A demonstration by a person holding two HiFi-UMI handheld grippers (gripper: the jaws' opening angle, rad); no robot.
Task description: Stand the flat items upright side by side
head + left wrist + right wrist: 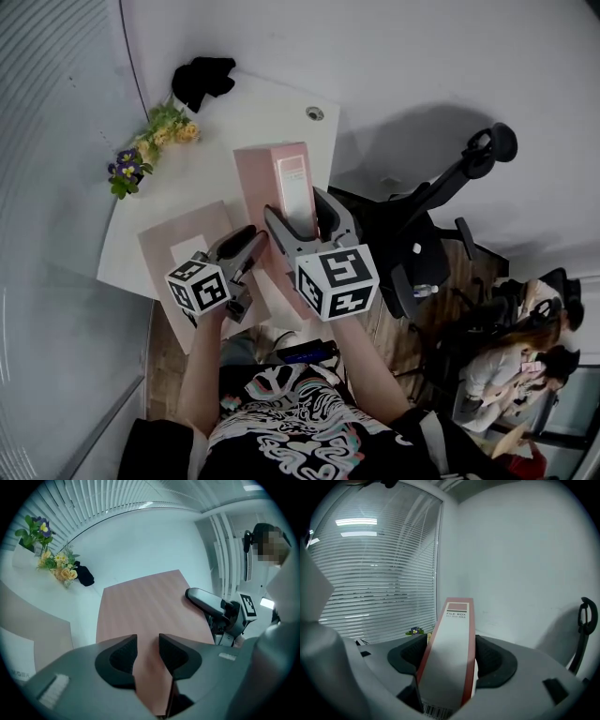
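White counter point(253, 117) stands near a window with blinds. Over it, the right tongs point(302, 214) reach forward and clamp the spine of a pink file box point(281, 169), which stands upright on the counter with its white label facing the tongs. The left tongs point(248, 246) come from the left side and are closed on the side panel of this box. A second pink box point(178, 239) lies flat just beside. Flowers point(155, 141) and a black item point(202, 80) sit at the far edge, and an office chair point(441, 216) stands on the right.
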